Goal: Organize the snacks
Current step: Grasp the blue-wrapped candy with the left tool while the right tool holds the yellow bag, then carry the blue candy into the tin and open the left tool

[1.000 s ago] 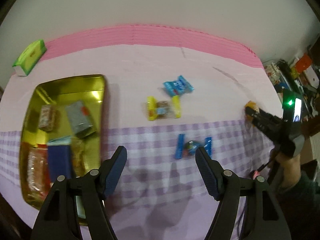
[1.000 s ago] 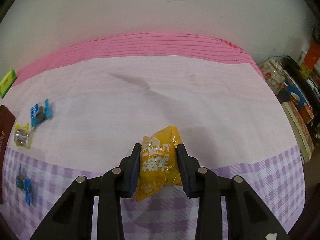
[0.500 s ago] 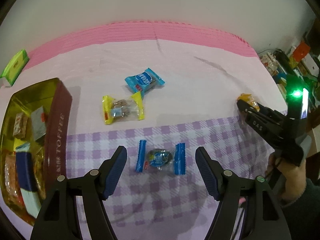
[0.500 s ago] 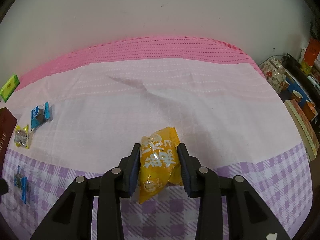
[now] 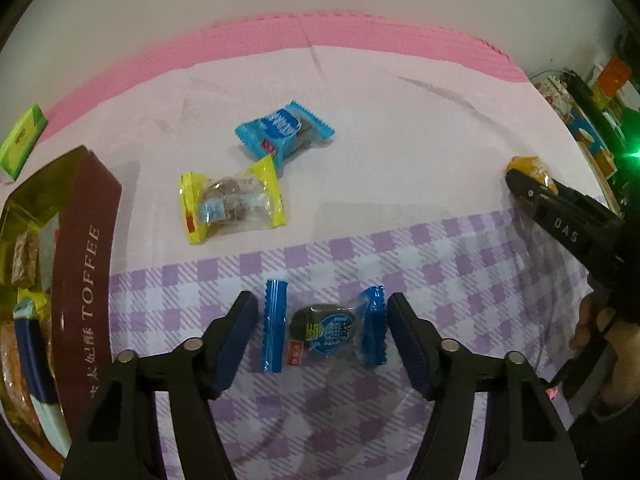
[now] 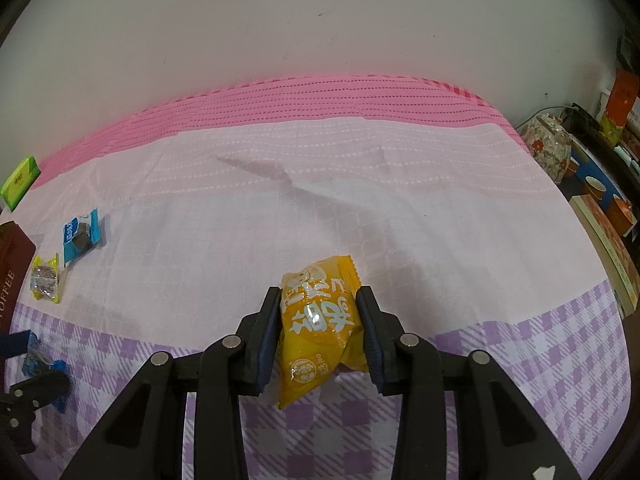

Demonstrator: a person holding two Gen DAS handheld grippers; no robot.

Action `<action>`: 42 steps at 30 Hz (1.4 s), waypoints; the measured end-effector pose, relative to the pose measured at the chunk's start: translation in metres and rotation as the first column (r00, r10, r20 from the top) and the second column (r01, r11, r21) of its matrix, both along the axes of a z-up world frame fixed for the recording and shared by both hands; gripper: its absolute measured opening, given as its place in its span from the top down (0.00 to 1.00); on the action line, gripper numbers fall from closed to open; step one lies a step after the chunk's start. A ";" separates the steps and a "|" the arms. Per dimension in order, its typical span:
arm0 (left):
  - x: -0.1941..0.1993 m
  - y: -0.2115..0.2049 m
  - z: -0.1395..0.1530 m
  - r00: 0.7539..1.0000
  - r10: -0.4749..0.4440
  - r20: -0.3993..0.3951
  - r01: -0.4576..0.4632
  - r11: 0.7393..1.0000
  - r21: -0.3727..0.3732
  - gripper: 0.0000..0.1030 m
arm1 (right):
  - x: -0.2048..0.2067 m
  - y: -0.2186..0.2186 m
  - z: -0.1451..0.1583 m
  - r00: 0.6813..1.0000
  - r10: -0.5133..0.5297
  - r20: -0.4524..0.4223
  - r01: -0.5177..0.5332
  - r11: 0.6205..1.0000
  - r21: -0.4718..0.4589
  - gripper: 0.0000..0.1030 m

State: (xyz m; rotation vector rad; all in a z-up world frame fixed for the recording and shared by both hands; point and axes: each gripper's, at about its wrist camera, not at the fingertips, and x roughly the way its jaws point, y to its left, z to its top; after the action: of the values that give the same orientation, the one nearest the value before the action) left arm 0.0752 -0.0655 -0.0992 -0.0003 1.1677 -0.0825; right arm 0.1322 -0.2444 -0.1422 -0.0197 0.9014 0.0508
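My left gripper (image 5: 322, 336) is open, its fingers on either side of a blue-ended clear candy wrapper (image 5: 324, 330) lying on the checked cloth. Beyond it lie a yellow-ended snack (image 5: 232, 202) and a blue snack packet (image 5: 284, 130). A gold tin (image 5: 86, 264) marked TOFFEE holds several snacks at the left. My right gripper (image 6: 318, 330) is shut on an orange snack packet (image 6: 322, 326), held just above the cloth; it also shows in the left wrist view (image 5: 528, 184) at the far right.
A green box (image 5: 22, 140) sits at the far left on the pink strip of the tablecloth (image 6: 320, 184). Books, cups and a floral jar (image 6: 550, 148) crowd a shelf beyond the table's right edge. A white wall stands behind the table.
My left gripper has moved right and down from over the tin until its open fingers straddle the blue-ended candy. My right gripper has lifted the orange packet slightly, still shut on it.
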 end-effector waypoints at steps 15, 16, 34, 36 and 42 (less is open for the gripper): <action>-0.031 0.031 0.003 0.999 -0.021 0.028 0.022 0.998 -0.061 0.74 | 0.000 0.000 0.000 1.000 0.002 0.000 -0.002 1.000 0.000 0.64; -0.035 0.035 0.005 0.999 -0.018 0.026 0.019 0.998 -0.066 0.74 | 0.001 0.000 0.000 1.000 0.002 0.000 -0.002 1.000 -0.001 0.64; -0.038 0.052 0.023 0.999 0.018 0.050 -0.014 0.996 -0.087 0.77 | 0.001 -0.001 0.000 1.000 0.005 0.000 -0.005 1.000 -0.001 0.64; -0.038 0.052 0.026 0.998 0.023 0.056 -0.018 0.996 -0.091 0.77 | 0.001 -0.001 0.000 1.000 0.005 0.000 -0.005 1.000 -0.002 0.64; -0.032 0.058 0.038 0.996 0.050 0.075 -0.044 0.996 -0.083 0.77 | 0.001 -0.002 0.000 1.000 0.005 0.001 -0.005 1.000 -0.003 0.64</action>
State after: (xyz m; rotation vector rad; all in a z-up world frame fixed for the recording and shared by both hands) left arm 0.0433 -0.0077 -0.0615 -0.0954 1.0862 -0.0873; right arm 0.1329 -0.2461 -0.1417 -0.0247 0.9005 0.0538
